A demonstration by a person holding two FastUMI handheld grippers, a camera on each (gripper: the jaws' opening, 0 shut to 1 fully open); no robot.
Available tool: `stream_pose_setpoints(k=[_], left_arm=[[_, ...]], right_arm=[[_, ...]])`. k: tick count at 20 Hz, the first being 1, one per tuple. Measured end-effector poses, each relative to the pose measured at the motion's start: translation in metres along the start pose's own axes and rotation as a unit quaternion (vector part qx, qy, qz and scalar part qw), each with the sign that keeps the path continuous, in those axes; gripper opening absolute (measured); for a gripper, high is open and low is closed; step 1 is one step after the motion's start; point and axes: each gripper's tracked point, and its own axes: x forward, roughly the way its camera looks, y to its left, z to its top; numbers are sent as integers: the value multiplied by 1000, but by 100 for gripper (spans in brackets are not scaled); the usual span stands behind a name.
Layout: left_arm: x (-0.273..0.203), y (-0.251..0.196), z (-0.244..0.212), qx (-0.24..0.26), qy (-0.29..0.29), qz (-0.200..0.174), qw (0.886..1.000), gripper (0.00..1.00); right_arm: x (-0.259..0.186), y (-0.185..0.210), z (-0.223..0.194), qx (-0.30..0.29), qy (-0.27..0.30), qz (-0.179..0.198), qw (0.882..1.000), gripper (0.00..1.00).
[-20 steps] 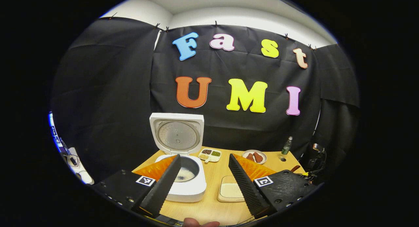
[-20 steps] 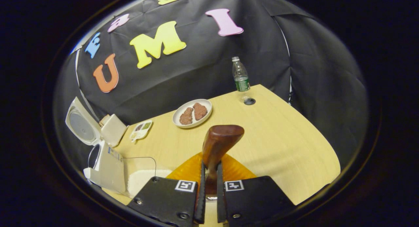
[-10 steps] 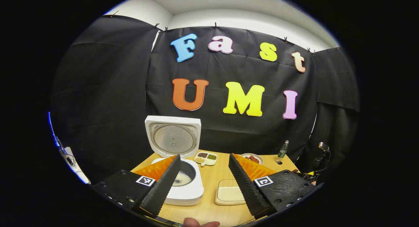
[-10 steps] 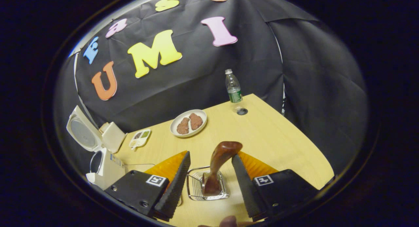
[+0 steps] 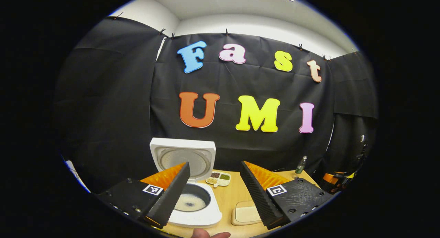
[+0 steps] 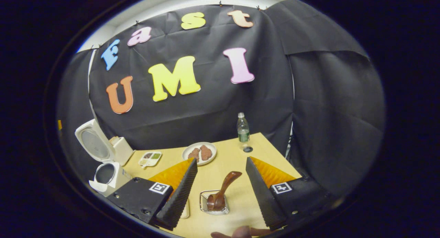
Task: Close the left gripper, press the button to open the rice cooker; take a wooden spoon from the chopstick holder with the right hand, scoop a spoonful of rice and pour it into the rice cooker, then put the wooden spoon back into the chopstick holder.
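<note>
With its jaws standing wide apart and gripping nothing, the right gripper (image 6: 220, 191) is hovering above the table (image 6: 275, 159), and the wooden spoon (image 6: 222, 191) is sitting bowl-down in the wire chopstick holder (image 6: 213, 203) between and beyond the fingers, handle leaning up and to the right. Judging by this, the task is looking finished, so the main risk is a finger clipping the tilted handle on the way out and tipping the light holder or flicking the spoon onto the table. A fingertip of the person (image 6: 240, 232) is showing at the bottom edge. Farther out, a plate of brown food (image 6: 199, 153), a water bottle (image 6: 243, 128) and a small divided dish (image 6: 150, 158) are sitting well apart from the holder. The left gripper (image 5: 215, 193) is also hanging wide and empty over the open rice cooker (image 5: 192, 203), lid up, rice lying in the pot; dropping low could be knocking the lid or rim. A shallow rice tray (image 5: 245, 214) is lying just beside the cooker.
</note>
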Motion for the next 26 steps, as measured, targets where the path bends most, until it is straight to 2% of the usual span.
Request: stream_pose_setpoints(k=[3, 5, 9, 13, 19, 23, 26], left_arm=[[26, 21, 30, 1, -24, 8, 1000, 94], [47, 36, 46, 1, -37, 19, 999, 94], [91, 59, 57, -5, -38, 34, 999, 94], [138, 80, 43, -6, -16, 48, 999, 94], [198, 109, 15, 11, 15, 66, 998, 94], [223, 122, -13, 4, 61, 67, 996, 94], [227, 115, -29, -10, 99, 51, 994, 94]], right_arm=[[-24, 13, 30, -13, -29, 4, 999, 94], [-38, 22, 47, -18, -46, 8, 999, 100], [-63, 32, 62, -42, -69, 5, 997, 100], [-83, 38, 51, -41, -62, -2, 997, 100], [-99, 25, 30, -29, -39, -39, 998, 100], [-106, 26, 23, -23, -32, -58, 998, 100], [-108, 32, 22, -20, -31, -61, 997, 100]])
